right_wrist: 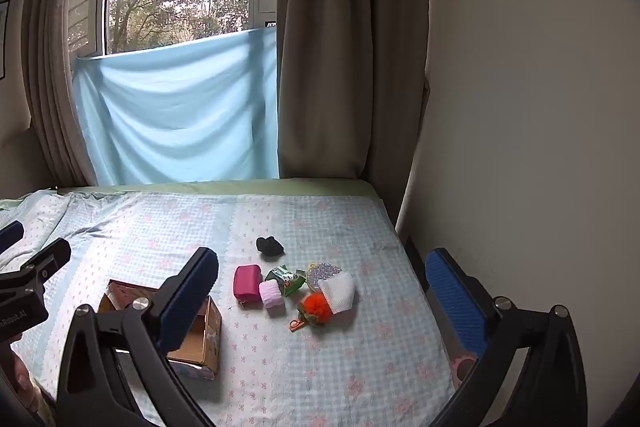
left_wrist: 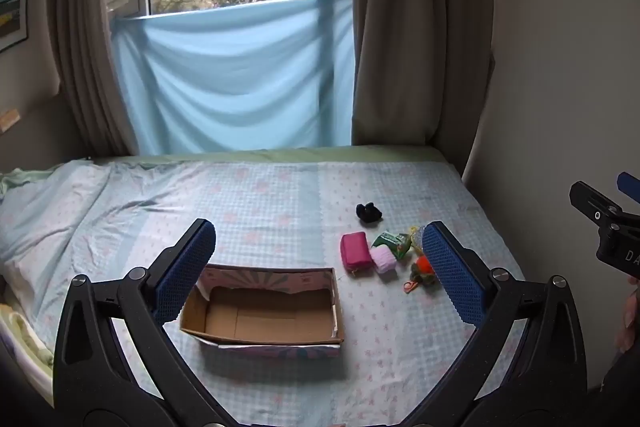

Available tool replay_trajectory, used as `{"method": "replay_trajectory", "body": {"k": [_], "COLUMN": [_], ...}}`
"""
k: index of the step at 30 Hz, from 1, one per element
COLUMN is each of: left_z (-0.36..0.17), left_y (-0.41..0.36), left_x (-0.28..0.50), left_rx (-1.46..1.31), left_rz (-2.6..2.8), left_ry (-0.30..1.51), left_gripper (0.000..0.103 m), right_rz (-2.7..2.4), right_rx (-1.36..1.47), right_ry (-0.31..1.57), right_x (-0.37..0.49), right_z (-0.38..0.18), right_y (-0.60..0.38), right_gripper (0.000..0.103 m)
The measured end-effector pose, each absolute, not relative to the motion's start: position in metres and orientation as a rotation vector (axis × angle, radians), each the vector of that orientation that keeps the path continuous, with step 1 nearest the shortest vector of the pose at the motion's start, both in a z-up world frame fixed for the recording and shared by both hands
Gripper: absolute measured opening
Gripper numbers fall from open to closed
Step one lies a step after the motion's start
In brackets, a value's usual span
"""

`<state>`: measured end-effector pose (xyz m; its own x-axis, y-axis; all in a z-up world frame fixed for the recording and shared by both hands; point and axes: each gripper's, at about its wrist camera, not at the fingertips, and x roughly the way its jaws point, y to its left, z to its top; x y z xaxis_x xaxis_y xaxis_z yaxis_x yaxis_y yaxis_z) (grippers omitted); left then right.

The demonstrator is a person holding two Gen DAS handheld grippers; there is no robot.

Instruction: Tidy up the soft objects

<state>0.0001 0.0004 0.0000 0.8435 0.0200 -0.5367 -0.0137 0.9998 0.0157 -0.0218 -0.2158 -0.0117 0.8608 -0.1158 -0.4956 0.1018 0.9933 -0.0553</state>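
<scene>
An open cardboard box (left_wrist: 260, 311) lies empty on the bed, also in the right wrist view (right_wrist: 208, 335). To its right lies a cluster of soft things: a magenta pouch (right_wrist: 247, 285), a pale pink roll (right_wrist: 272, 294), a green packet (right_wrist: 289, 278), an orange pompom (right_wrist: 318, 308), a white mesh pad (right_wrist: 338, 291) and a black sock (right_wrist: 269, 247). The pouch (left_wrist: 355, 251) and the sock (left_wrist: 369, 213) also show in the left wrist view. My left gripper (left_wrist: 320, 267) is open above the box. My right gripper (right_wrist: 324, 299) is open above the cluster. Both are empty.
The bed (right_wrist: 320, 379) has a light blue checked sheet. A wall (right_wrist: 520, 107) runs along its right side. Brown curtains (right_wrist: 344, 67) and a blue cloth (right_wrist: 180, 115) over the window stand at the far end.
</scene>
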Motion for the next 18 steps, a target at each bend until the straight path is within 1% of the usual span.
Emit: {"method": "replay_trajectory", "body": {"k": [8, 13, 18], "left_z": [-0.002, -0.003, 0.0], "left_y": [-0.004, -0.012, -0.005], "left_x": [0.001, 0.001, 0.003], "left_rx": [0.013, 0.021, 0.003], "left_rz": [0.032, 0.042, 0.045], "left_ry": [0.554, 0.55, 0.556], "left_gripper": [0.103, 0.103, 0.103], "right_rz": [-0.097, -0.082, -0.082], "right_rx": [-0.022, -0.02, -0.021], "right_ry": [0.506, 0.513, 0.516], "right_x": [-0.021, -0.013, -0.012], "right_z": [-0.01, -0.019, -0.018], "right_y": [-0.219, -0.219, -0.218], "right_gripper": [0.103, 0.103, 0.103]}}
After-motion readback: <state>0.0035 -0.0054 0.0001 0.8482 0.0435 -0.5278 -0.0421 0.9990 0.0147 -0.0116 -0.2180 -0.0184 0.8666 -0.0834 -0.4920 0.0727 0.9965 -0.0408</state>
